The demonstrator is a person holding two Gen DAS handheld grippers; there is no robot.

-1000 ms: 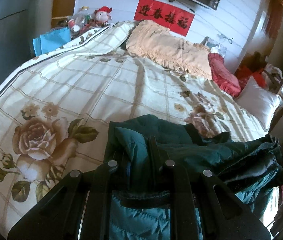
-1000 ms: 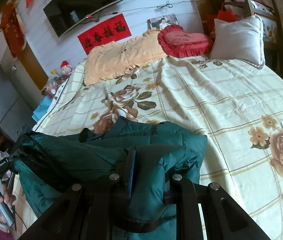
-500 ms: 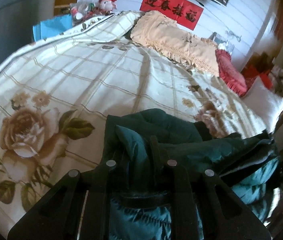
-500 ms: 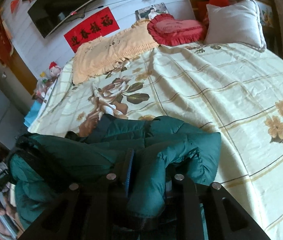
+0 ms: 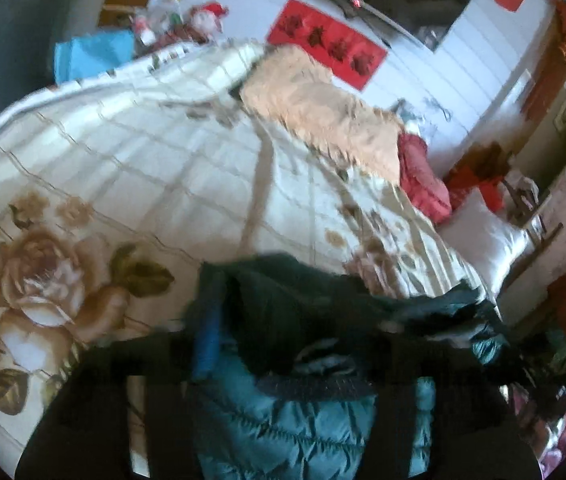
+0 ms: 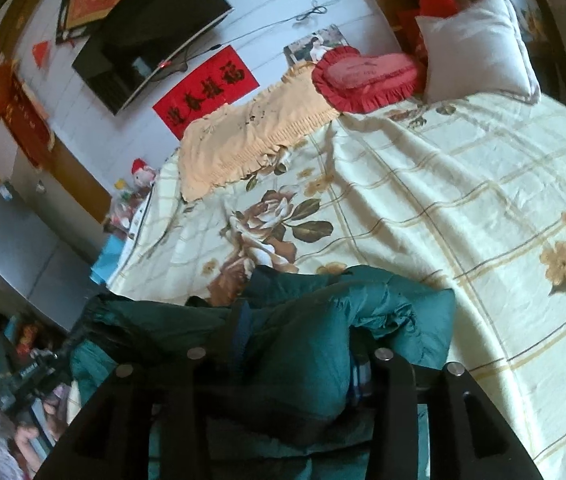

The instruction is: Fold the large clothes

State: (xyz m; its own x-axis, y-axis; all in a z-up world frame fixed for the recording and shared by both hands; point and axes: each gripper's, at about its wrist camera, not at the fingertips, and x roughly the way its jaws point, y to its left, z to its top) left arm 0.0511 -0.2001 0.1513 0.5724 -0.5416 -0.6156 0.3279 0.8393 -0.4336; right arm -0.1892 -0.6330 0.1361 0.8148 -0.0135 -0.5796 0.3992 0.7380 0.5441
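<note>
A dark green quilted jacket (image 5: 307, 424) lies bunched at the near edge of the floral bedspread (image 5: 143, 160). In the blurred left wrist view my left gripper (image 5: 295, 344) sits over the jacket with its jaws opening wide; a loose fold lies between them, and the blue pad (image 5: 207, 340) stands clear of the cloth. In the right wrist view the jacket (image 6: 387, 308) is folded over itself. My right gripper (image 6: 299, 354) has its jaws opening, and a thick fold of the jacket bulges in the gap between them.
A peach ruffled pillow (image 6: 251, 140), a red heart cushion (image 6: 367, 76) and a white pillow (image 6: 475, 48) lie at the head of the bed. A television (image 6: 151, 40) hangs on the wall. Clutter and a blue bag (image 5: 91, 56) stand beside the bed.
Both grippers went from shut on the jacket to jaws spread apart. The left view has shifted and blurred, and the jacket fold has slumped onto the bed.
</note>
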